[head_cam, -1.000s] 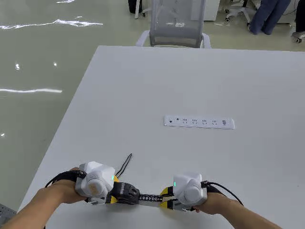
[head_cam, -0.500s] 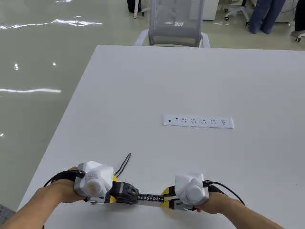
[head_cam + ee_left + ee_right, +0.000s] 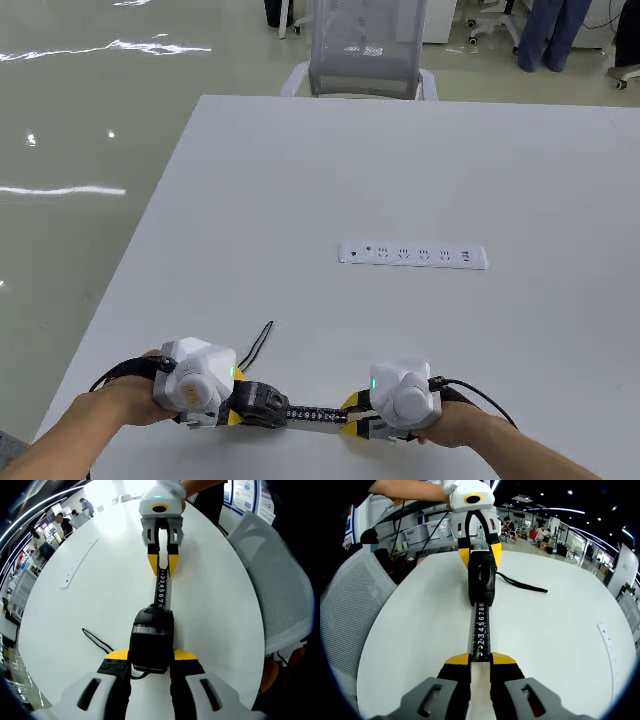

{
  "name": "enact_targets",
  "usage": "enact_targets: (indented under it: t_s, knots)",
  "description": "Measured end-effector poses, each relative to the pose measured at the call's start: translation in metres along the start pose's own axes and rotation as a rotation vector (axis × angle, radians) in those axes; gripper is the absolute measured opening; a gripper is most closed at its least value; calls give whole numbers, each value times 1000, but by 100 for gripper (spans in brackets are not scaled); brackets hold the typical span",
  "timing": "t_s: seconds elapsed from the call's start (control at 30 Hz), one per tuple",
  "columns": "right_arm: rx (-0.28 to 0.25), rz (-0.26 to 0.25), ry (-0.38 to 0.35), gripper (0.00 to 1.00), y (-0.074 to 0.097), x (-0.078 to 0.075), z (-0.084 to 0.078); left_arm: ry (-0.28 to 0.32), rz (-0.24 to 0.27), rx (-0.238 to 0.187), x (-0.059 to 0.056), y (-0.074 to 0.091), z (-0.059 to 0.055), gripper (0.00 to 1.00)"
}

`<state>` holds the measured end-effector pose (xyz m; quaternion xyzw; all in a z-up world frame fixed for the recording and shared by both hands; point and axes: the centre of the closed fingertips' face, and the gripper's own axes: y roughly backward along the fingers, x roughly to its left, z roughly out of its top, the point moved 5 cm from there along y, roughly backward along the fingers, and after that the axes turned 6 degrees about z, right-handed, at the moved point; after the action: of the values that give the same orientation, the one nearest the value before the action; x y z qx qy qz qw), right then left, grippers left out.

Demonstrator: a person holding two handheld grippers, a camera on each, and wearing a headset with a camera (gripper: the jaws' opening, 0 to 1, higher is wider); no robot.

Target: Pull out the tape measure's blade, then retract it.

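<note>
Both grippers are low at the near edge of the white table (image 3: 400, 170), facing each other. The left gripper (image 3: 151, 656) has its yellow-tipped jaws pressed against the sides of the black tape measure (image 3: 151, 640), case squarely clamped between them. The case sits just above or on the tabletop (hard to say which from here). Across from it, the right gripper (image 3: 480, 659) has its jaws closed in, pinching the free end of the blade (image 3: 480, 630). The blade runs straight and level from the case mouth to those jaws, a short stretch drawn out, its printed digits readable in the right gripper view. A thin black wrist strap (image 3: 520, 585) trails off the case and lies loose on the table beside the left gripper. Further out on the table, well apart from the action, a white power strip (image 3: 412, 255) lies flat. A grey mesh chair (image 3: 365, 45) stands at the far edge. A hand wraps each gripper body.
</note>
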<state>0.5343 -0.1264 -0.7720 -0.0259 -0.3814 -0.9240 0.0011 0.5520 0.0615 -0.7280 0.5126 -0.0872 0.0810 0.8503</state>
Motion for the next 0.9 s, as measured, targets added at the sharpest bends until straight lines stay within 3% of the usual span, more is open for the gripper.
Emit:
enact_targets:
  t_s: [0.9]
  knots:
    - [13, 7, 2, 12, 10, 0, -13, 0, -8, 1, 0, -1, 1, 25]
